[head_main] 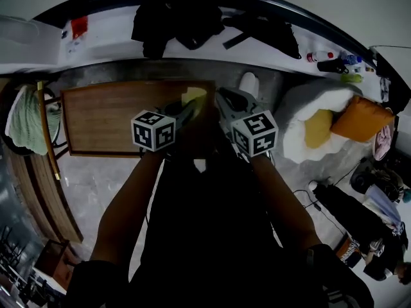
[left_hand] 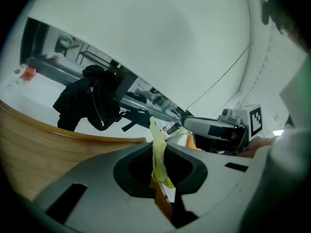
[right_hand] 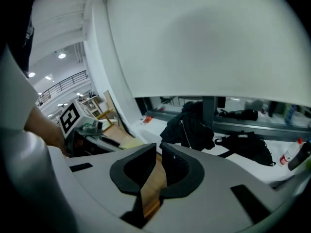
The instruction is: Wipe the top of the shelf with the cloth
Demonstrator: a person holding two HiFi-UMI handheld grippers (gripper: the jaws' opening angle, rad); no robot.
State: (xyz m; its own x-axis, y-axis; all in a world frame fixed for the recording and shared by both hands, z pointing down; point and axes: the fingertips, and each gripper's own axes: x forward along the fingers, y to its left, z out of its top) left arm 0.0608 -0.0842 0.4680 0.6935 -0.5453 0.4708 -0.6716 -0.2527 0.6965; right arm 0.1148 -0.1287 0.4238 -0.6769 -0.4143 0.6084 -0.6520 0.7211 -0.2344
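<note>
The wooden shelf top (head_main: 109, 117) lies below me, left of centre in the head view. My left gripper (head_main: 191, 108) is over its right end, shut on a yellow cloth (head_main: 194, 97). In the left gripper view the cloth (left_hand: 157, 144) stands as a thin folded strip pinched between the jaws, with the wood (left_hand: 43, 149) to the left. My right gripper (head_main: 223, 101) hovers just right of the left one, beside the shelf's right edge. Its jaws (right_hand: 159, 152) are nearly together with nothing between them. The left gripper (right_hand: 82, 127) and the cloth (right_hand: 127, 142) show at its left.
A white counter (head_main: 103, 37) runs behind the shelf, carrying a black jacket (head_main: 170, 21), black bags and bottles (head_main: 334, 59). A white cushion seat (head_main: 302, 114) with an orange pillow (head_main: 359, 117) sits to the right. A chair draped with green fabric (head_main: 26, 120) stands at the left.
</note>
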